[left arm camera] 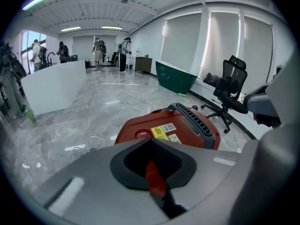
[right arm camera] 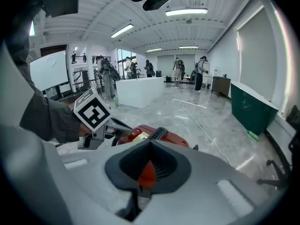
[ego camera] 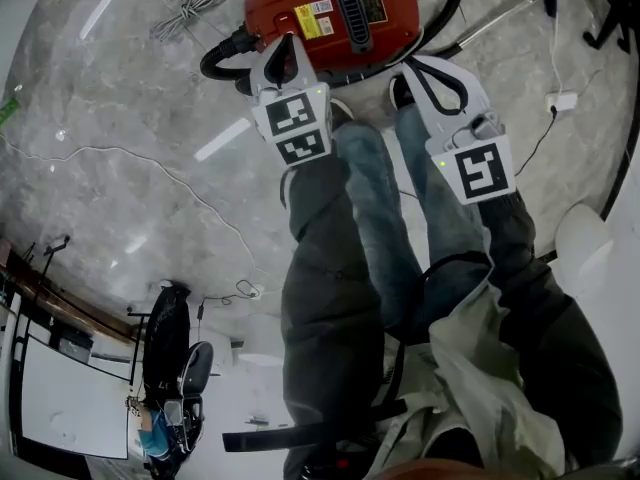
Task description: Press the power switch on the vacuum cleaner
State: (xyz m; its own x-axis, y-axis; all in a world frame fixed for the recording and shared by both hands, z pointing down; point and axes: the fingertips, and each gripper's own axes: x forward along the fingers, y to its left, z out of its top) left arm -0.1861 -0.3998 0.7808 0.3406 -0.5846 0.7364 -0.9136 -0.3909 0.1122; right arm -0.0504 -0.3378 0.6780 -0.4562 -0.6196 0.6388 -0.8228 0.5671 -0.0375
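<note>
Vacuum cleaner: red canister body, black ribbed grille along the top, yellow and white labels. Stood upright on grey marble floor, black hose curling from one end. Power switch: round, red, beside the labels.
</note>
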